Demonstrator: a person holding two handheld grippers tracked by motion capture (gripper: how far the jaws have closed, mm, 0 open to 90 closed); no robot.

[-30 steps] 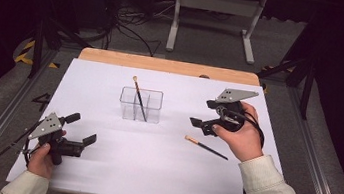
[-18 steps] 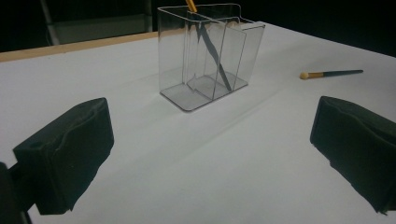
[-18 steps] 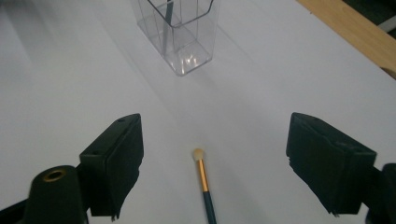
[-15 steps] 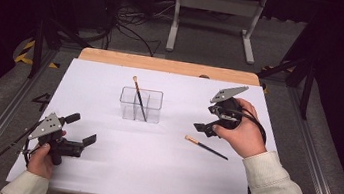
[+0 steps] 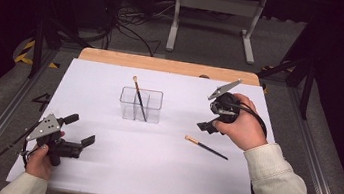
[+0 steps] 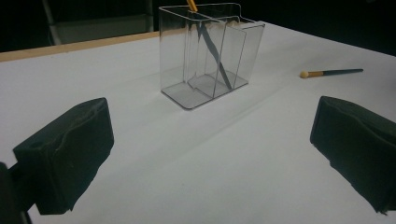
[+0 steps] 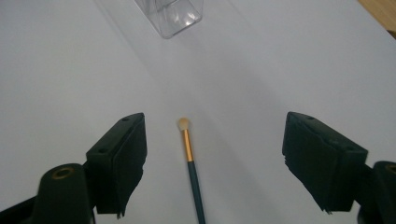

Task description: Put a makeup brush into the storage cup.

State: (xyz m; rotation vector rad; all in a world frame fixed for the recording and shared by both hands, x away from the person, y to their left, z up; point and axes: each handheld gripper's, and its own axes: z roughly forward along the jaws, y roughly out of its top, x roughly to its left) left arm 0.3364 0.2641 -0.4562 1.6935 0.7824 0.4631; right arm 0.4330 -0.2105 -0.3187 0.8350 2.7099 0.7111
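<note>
Now the second brush waits between open jaws

Above the white desk [image 5: 115,170], the right tool [image 7: 212,163] hangs with its jaws spread wide, and the loose brush [image 7: 191,163] lies flat on the desk directly between them in the right gripper view, pale tip pointing away toward the clear organiser [image 7: 173,16]. That lining-up looks deliberate: with the handle running down the middle of the gap, a straight drop and a squeeze should catch it across its thin shaft. From the high view the same brush [image 5: 206,147] rests just below and beside the right hand, well apart from the organiser [image 5: 140,105], which stands near the middle of the desk.

One brush [image 5: 138,97] stands leaning inside the organiser, its pale tip sticking up above the rim, so the work appears to be collecting brushes into that holder, and it seems about half done. The leaning one rests against a divider, which is probably what keeps it from sliding flat.

The left tool [image 5: 77,132] sits low at the near left corner of the desk, jaws apart and holding nothing. Its own view looks across the desk at the organiser [image 6: 210,51] and, farther off, the loose brush [image 6: 331,72]. It seems parked out of the way, leaving the reach to the nearer hand. The slim, round handle may roll if the jaws close off-centre.
</note>
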